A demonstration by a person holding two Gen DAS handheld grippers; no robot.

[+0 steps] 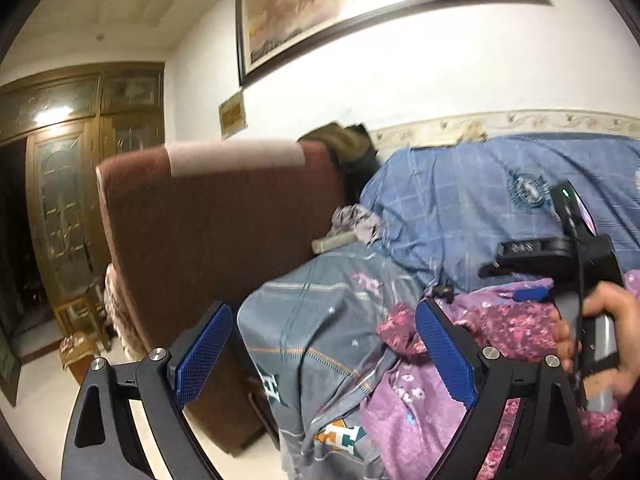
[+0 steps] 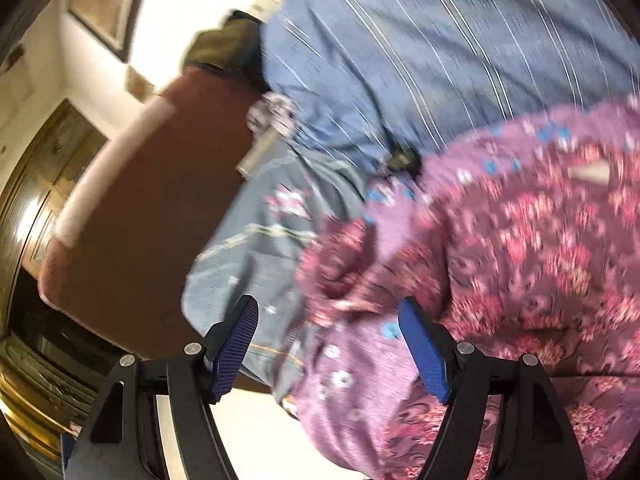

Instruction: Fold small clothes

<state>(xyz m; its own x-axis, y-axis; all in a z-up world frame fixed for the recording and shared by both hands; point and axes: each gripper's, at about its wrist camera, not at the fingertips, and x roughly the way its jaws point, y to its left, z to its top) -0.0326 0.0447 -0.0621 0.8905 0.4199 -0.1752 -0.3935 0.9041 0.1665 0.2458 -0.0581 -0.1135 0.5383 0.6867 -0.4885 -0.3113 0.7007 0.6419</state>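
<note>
The purple floral garment (image 2: 520,240) lies rumpled on the grey patterned bedsheet (image 1: 320,320), in front of the blue quilt (image 1: 460,200). Your right gripper (image 2: 328,344) hangs released above its edge, nothing clamped. Your left gripper (image 1: 324,348) is spread wide too, empty, beside the brown headboard (image 1: 220,232).

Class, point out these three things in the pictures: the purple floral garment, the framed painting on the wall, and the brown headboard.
purple floral garment (image 2: 520,240): right wrist view, on its patterned middle.
framed painting (image 1: 360,4): left wrist view, on the canvas inside the dark frame.
brown headboard (image 1: 224,240): left wrist view, on its broad brown face.
</note>
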